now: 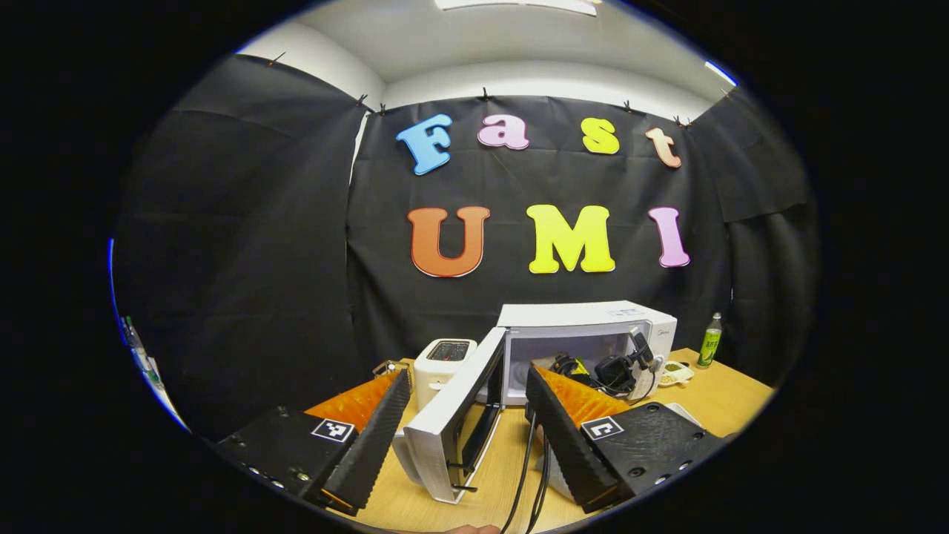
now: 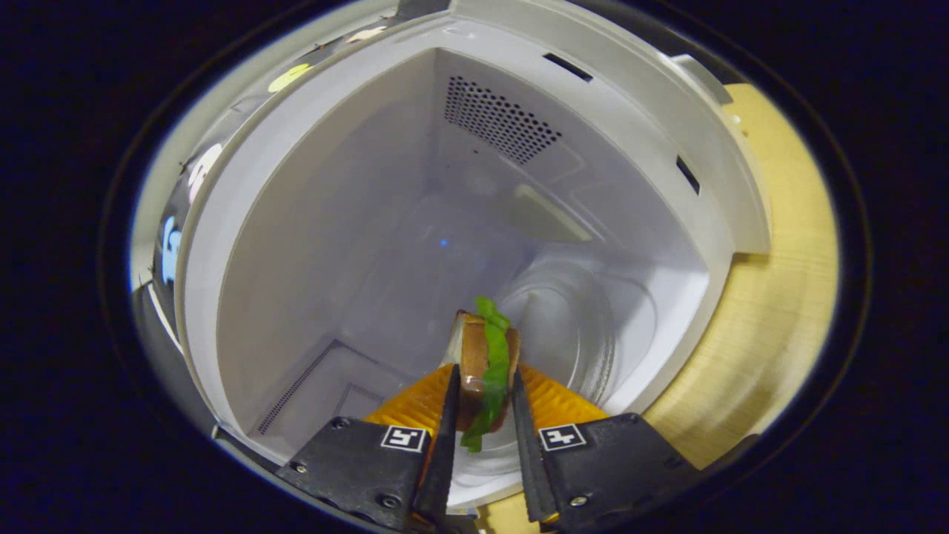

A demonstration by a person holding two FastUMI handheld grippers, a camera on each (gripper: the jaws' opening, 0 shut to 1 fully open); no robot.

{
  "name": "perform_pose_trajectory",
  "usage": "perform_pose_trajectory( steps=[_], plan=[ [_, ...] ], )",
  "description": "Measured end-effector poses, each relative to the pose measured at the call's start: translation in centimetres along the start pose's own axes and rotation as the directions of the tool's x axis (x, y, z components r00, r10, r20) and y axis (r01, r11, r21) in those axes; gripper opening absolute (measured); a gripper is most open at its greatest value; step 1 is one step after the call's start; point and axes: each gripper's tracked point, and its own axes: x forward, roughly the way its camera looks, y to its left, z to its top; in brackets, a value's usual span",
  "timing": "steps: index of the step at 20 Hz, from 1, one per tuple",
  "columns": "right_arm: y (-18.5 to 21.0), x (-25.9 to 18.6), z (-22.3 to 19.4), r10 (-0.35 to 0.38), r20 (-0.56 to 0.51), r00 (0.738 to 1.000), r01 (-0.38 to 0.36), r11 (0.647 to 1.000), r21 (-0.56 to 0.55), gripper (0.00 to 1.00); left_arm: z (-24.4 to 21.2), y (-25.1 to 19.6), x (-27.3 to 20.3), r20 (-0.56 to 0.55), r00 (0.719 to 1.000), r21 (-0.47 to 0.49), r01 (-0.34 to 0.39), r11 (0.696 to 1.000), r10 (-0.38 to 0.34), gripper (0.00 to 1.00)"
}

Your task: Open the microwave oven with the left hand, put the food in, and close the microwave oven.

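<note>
The white microwave [image 1: 593, 319] stands on the wooden table with its door [image 1: 454, 419] swung wide open toward me. My left gripper [image 1: 467, 423] is open, its fingers on either side of the door's edge without pressing it. Farther off, the other gripper [image 1: 623, 367] reaches into the oven's mouth. In the right gripper view, my right gripper [image 2: 482, 415] is shut on a sandwich [image 2: 485, 371] with a green leaf, held just inside the white cavity over the glass turntable [image 2: 571, 334].
A white toaster [image 1: 443, 363] stands left of the microwave. A green bottle [image 1: 710, 341] and a small white dish [image 1: 676, 373] sit to its right. Black cables [image 1: 528, 467] run across the table [image 1: 712, 400] near the door.
</note>
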Motion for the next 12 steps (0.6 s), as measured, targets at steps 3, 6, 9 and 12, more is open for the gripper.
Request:
perform_pose_trajectory(
  steps=[3, 6, 9, 12],
  plan=[
    [-0.4, 0.0, 0.4, -0.024, 0.046, 0.999, 0.030, 0.992, -0.126, 0.41, -0.2, -0.1, -0.4, -0.016, 1.000, -0.010, -0.004, 1.000, 0.004, 0.95],
    [-2.1, -0.3, 1.6, -0.101, 0.145, 0.984, 0.139, 0.949, -0.282, 0.59, -0.4, -0.2, -0.4, -0.023, 1.000, 0.001, -0.012, 1.000, 0.012, 0.95],
    [-2.1, -0.3, 1.3, -0.118, 0.180, 0.977, 0.182, 0.897, -0.402, 0.69, 0.1, 0.1, -1.1, -0.012, 1.000, 0.020, -0.023, 1.000, 0.023, 0.95],
    [-1.2, -1.1, 1.4, -0.078, 0.202, 0.976, 0.163, 0.880, -0.447, 0.93, 0.1, 1.8, -1.9, -0.014, 0.998, 0.046, -0.061, 0.997, 0.062, 0.95]
  ],
)
